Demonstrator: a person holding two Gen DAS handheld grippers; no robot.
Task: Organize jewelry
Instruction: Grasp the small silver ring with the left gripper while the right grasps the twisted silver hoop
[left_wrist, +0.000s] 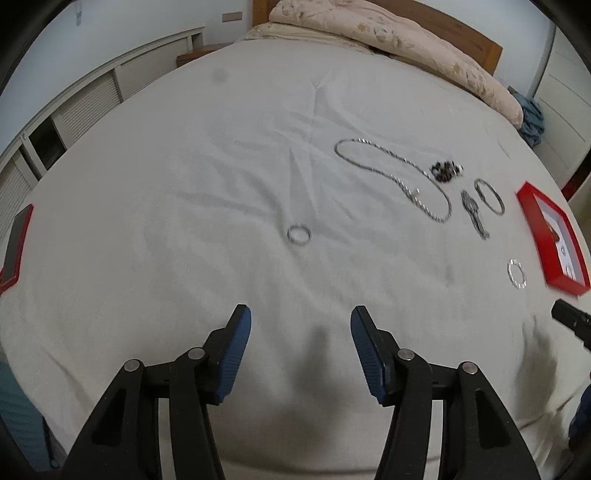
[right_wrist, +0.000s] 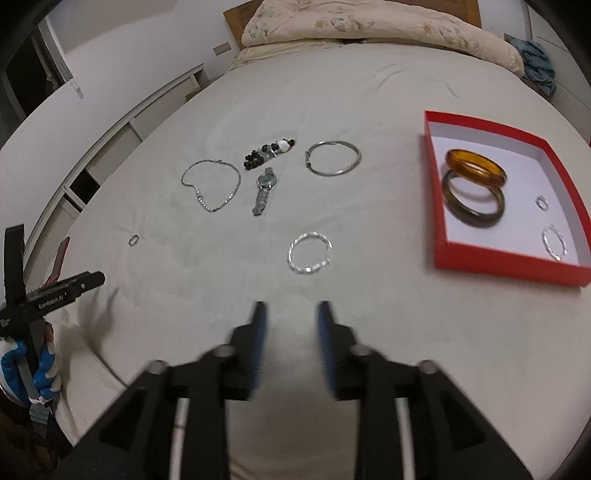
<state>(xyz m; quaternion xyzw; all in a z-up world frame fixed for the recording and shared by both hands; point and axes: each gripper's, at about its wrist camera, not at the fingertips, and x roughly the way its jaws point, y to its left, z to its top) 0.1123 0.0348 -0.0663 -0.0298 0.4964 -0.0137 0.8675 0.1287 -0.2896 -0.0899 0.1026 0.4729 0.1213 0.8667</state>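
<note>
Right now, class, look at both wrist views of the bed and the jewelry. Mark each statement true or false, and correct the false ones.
1. The red box holds two thick bangles. True.
2. The wristwatch lies inside the box. False: it lies on the sheet, near the bead bracelet.
3. The right gripper clamps the twisted silver bracelet. False: its jaws are open and empty; the bracelet lies on the sheet ahead.
4. The left gripper holds nothing. True.
5. The small ring lies on the sheet ahead of the left gripper. True.
</note>
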